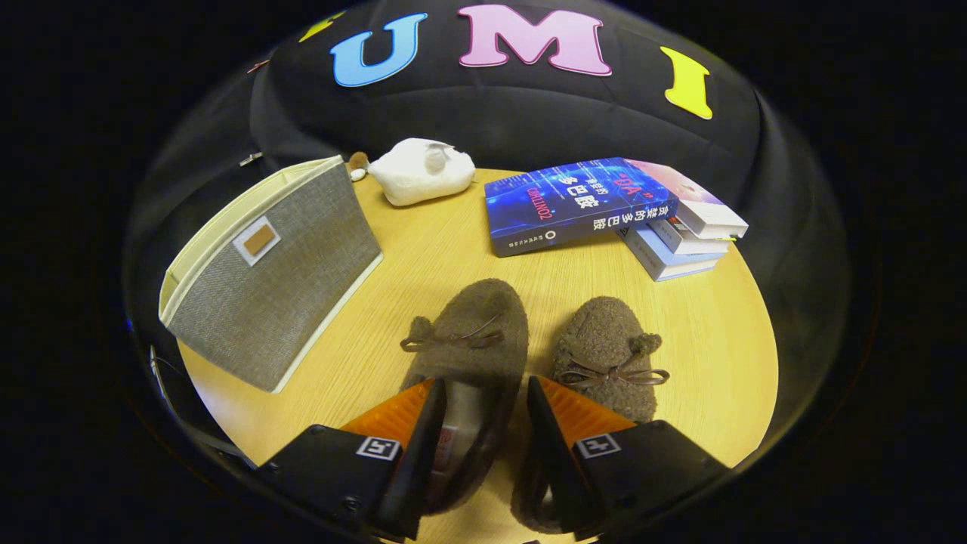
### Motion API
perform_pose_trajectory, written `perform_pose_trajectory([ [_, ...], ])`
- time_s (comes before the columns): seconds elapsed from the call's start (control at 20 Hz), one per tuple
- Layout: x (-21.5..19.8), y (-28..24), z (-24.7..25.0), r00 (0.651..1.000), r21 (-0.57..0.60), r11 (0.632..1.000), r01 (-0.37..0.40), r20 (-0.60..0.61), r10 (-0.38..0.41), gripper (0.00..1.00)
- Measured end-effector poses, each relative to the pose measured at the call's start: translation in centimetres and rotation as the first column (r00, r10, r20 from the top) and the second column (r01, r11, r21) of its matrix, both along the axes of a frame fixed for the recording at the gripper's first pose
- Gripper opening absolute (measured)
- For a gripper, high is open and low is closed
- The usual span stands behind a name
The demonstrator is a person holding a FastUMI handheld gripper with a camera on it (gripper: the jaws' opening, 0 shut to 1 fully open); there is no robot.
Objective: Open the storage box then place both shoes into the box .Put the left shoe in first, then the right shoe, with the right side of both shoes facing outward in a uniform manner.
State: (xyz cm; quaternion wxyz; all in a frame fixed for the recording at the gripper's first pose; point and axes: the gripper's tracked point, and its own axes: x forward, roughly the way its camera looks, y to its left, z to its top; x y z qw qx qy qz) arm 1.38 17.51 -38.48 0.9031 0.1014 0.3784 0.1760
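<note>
- Tongs (483,393) sit partly open, one finger inside the left shoe's (468,340) opening and the other outside its right wall; whether they press on that wall, I cannot tell.
- Right shoe (608,355) lies just beside the outer finger, toe pointing away, bow on top.
- Both shoes rest on the wooden table (423,249).
- Off to the left of the fingers, the grey fabric storage box (276,276) leans tilted, lid shut.
- Beyond the shoes, to the right, a stack of books (604,208) lies flat.
- Farthest back, a white plush toy (419,172) sits near the box's far corner.
</note>
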Motion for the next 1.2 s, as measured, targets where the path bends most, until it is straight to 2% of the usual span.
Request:
perform_pose_trajectory([
  [0.1, 0.8, -0.3, -0.9, 1.0, -0.035, 0.999, 0.022, -0.001, -0.022, 0.5],
  [0.2, 1.3, -0.1, -1.5, 0.999, -0.046, 0.998, 0.045, -0.008, -0.046, 0.35],
  [0.45, 2.1, -0.5, -2.3, 0.993, -0.05, 0.992, 0.113, -0.039, -0.115, 0.12],
  [0.55, 2.0, -0.6, -2.1, 0.992, -0.044, 0.992, 0.121, -0.042, -0.123, 0.06],
  [0.9, 1.9, -2.2, 3.9, 0.967, 0.032, 0.967, 0.254, -0.022, -0.253, 0.06],
  [1.05, 2.6, -2.4, 8.6, 0.956, 0.061, 0.955, 0.291, 0.009, -0.292, 0.06],
  [1.2, 3.5, -2.1, 15.0, 0.937, 0.088, 0.94, 0.329, 0.09, -0.336, 0.06],
])
